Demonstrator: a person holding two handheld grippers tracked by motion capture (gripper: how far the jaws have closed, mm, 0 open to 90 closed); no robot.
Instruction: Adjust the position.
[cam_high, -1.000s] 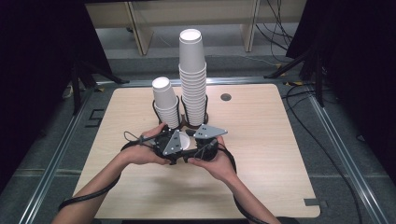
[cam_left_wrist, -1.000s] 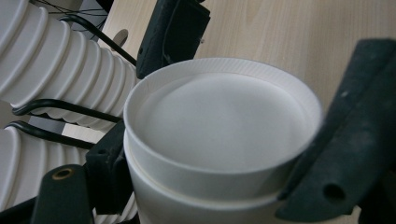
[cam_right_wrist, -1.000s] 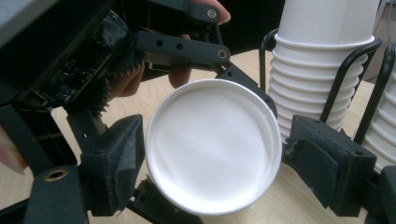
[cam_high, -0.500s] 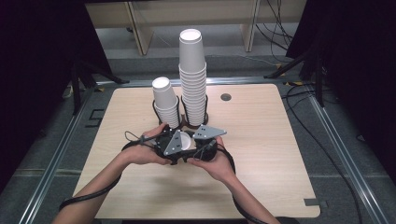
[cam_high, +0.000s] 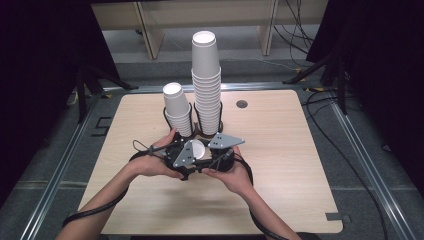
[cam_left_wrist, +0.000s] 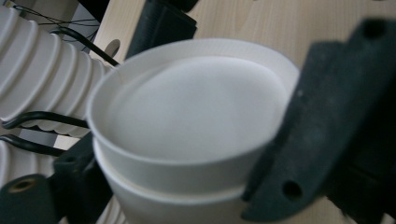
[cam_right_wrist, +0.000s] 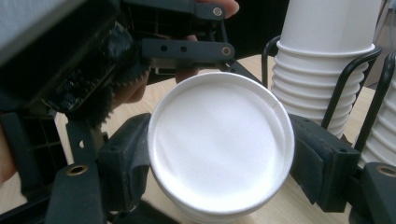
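Two cup stacks in black wire holders at table centre: tall stack (cam_high: 206, 82), short stack (cam_high: 177, 109). Nested white cups (cam_right_wrist: 219, 145), bottom up, sit near of the stacks between both grippers. Right gripper (cam_right_wrist: 219, 154) just closed, clamping them. Left gripper (cam_left_wrist: 187, 154) just opening, jaws beside cups. Hands side by side, forearms low over the table (cam_high: 300, 150).

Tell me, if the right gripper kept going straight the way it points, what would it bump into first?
Probably the tall stack of cups in its black wire holder. The right gripper, shut on a white cup, points toward it in the right gripper view. How far off it stands is hard to judge.
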